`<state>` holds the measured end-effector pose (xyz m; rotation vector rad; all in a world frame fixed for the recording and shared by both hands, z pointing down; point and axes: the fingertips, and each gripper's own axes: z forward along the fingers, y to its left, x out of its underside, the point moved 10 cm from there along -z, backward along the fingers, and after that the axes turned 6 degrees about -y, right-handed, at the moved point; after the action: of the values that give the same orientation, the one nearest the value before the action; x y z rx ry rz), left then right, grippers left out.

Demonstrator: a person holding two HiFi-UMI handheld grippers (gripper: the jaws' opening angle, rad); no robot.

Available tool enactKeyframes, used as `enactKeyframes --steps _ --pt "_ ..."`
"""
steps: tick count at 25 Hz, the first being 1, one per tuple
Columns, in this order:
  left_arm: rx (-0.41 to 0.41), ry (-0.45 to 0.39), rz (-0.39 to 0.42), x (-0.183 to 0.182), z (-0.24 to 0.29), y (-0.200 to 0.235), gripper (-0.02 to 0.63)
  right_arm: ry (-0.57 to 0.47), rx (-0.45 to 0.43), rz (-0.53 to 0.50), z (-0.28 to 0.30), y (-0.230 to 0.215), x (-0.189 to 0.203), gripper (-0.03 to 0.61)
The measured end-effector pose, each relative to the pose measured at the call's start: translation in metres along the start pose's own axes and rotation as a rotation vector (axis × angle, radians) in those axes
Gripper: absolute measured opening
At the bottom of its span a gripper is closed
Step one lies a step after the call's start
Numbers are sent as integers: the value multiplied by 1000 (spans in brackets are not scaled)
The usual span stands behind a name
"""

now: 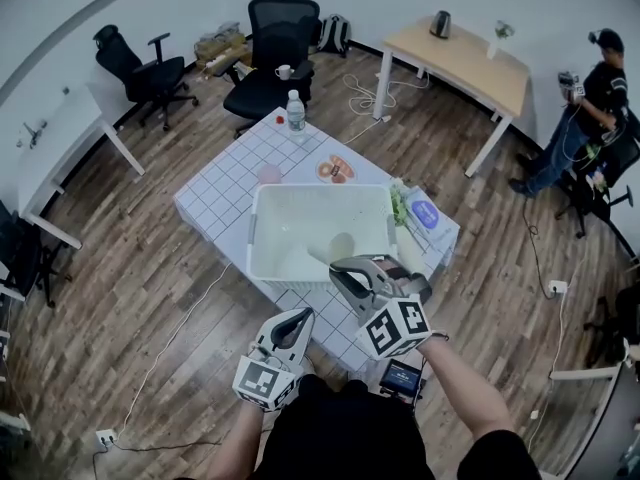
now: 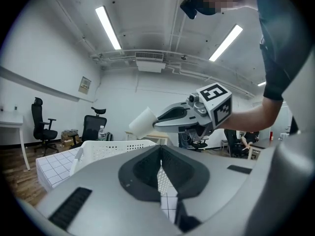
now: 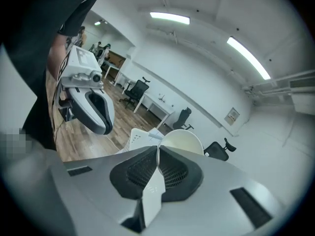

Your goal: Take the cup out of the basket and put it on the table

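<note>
Looking down in the head view, the right gripper (image 1: 336,265) is clamped on the cup (image 1: 340,247) and holds it tilted over the basket (image 1: 262,230), which sits on the table (image 1: 225,193). The left gripper (image 1: 303,317) hangs just in front of the basket's near side. A bottle (image 1: 296,111) and a plate (image 1: 336,169) stand on the table beyond the basket.

In the left gripper view, that gripper's jaws are together with nothing between them. Past them, the right gripper holds the cup by its rim, clear above the basket's top edge.

In the right gripper view, the jaws pinch the cup's wall between the pads, with the pale cup just behind them. The left gripper shows at the left, and the basket lies below.
</note>
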<state>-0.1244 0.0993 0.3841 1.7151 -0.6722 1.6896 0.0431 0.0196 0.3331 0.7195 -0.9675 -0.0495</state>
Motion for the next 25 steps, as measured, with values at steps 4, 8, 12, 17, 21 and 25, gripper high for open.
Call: enactKeyframes --steps 4,8,12,17,21,25 --pt "-7 -7 6 -3 4 -8 9 -78 77 166 -29 7 9 33" --pt "-8 -11 11 -5 10 -16 11 -116 117 245 -53 20 14 32" --pt "-5 -15 13 -5 15 -24 10 -155 127 328 -72 32 18 32" --pt "-6 -21 11 -8 19 -34 9 -235 144 434 -94 42 30 32" --pt "-2 -29 8 -11 20 -42 9 -323 163 489 -108 50 36 32" --pt "-6 -33 7 -16 18 -50 9 -403 157 555 -118 60 39 32"
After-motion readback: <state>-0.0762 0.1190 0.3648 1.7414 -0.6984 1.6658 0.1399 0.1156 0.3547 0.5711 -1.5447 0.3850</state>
